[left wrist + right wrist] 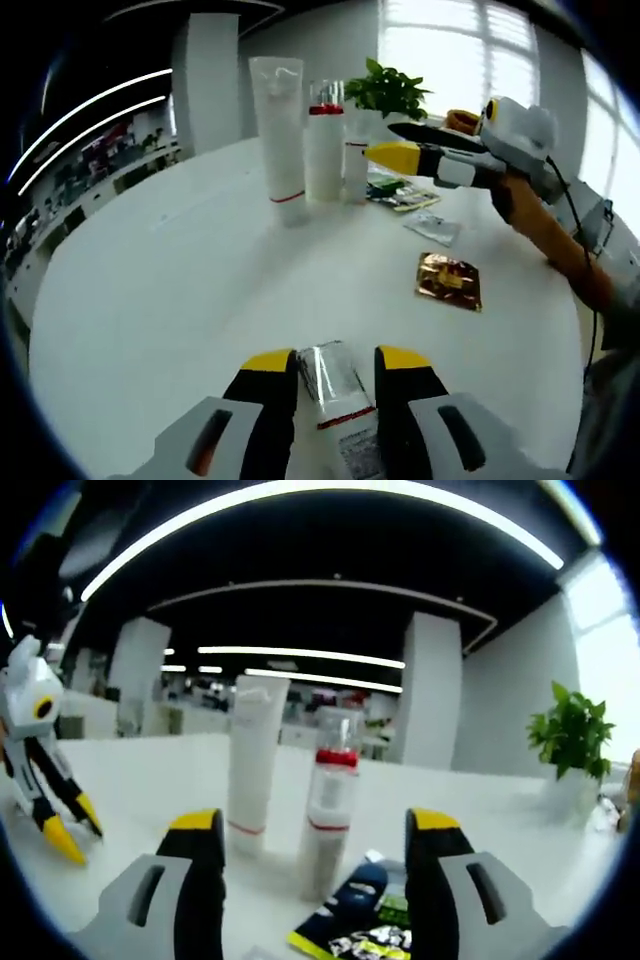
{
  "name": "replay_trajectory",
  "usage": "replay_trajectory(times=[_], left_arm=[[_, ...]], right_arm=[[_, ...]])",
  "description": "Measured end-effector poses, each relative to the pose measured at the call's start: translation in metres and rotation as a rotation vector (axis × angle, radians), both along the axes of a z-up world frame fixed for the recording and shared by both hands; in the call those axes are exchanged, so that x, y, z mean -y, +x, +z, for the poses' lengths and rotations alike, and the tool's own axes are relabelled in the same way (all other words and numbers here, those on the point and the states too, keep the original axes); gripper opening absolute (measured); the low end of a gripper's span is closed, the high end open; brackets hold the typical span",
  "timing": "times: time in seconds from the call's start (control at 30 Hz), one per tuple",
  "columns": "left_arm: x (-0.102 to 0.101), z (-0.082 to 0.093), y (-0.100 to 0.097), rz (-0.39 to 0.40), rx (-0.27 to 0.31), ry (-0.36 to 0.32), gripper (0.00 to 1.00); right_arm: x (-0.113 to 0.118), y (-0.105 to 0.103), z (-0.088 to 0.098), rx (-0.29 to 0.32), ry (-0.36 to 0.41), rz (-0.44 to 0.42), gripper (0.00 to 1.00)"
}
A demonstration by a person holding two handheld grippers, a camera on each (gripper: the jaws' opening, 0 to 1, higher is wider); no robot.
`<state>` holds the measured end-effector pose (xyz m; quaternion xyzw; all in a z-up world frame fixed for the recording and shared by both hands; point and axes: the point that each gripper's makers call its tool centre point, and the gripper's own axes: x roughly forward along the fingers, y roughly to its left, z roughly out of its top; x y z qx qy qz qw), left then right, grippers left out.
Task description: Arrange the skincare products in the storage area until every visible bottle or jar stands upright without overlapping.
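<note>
Across the big white round table, the skincare things stand in a small cluster toward the far side. Tallest is a white tube with a red band near its base, standing upright on its cap. Touching it on the right is a white bottle with a red collar and clear cap, also upright. A potted plant sits behind them. Flat sachets lie nearby: a dark printed packet at the bottle's foot and a gold foil packet well apart.

The right gripper hovers beside the bottle, its jaws wide apart with nothing between them. The left gripper is low over the near table, clamped on a small tube with a crimped silver end.
</note>
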<state>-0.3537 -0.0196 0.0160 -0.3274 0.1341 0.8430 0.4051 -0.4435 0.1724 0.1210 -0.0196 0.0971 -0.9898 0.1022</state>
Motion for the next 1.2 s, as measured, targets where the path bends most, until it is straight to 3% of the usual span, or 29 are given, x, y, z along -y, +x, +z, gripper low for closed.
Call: replay_trajectory(times=[0.23, 0.37, 0.5, 0.6, 0.67, 0.77, 0.87, 0.9, 1.07, 1.2], left_arm=[[0.005, 0.005, -0.003, 0.036, -0.021, -0.007, 0.22], [0.002, 0.022, -0.005, 0.068, -0.033, 0.08, 0.22], [0.0, 0.047, -0.011, 0.092, -0.106, 0.198, 0.22], [0.003, 0.07, -0.024, 0.12, -0.193, 0.296, 0.22], [0.006, 0.081, -0.029, 0.137, -0.242, 0.336, 0.22], [0.015, 0.101, -0.044, 0.203, -0.357, 0.416, 0.22], [0.02, 0.113, -0.052, 0.244, -0.455, 0.473, 0.22], [0.02, 0.116, -0.053, 0.244, -0.476, 0.495, 0.22], [0.01, 0.127, -0.047, 0.228, -0.524, 0.589, 0.22], [-0.004, 0.133, -0.037, 0.189, -0.518, 0.674, 0.22]], right_arm=[[0.001, 0.002, 0.004, -0.023, 0.008, 0.005, 0.68], [0.004, 0.004, 0.009, -0.045, 0.017, 0.012, 0.64], [0.011, 0.008, 0.013, -0.065, 0.011, 0.038, 0.64], [0.035, 0.018, 0.023, -0.094, -0.079, 0.163, 0.68], [0.046, 0.024, 0.027, -0.105, -0.098, 0.224, 0.68], [0.082, 0.048, 0.032, -0.127, -0.133, 0.419, 0.63], [0.112, 0.068, 0.025, -0.086, -0.17, 0.587, 0.62], [0.124, 0.074, 0.014, -0.037, -0.132, 0.637, 0.63], [0.151, 0.082, -0.023, 0.034, 0.041, 0.666, 0.58], [0.166, 0.087, -0.044, 0.144, 0.031, 0.703, 0.62]])
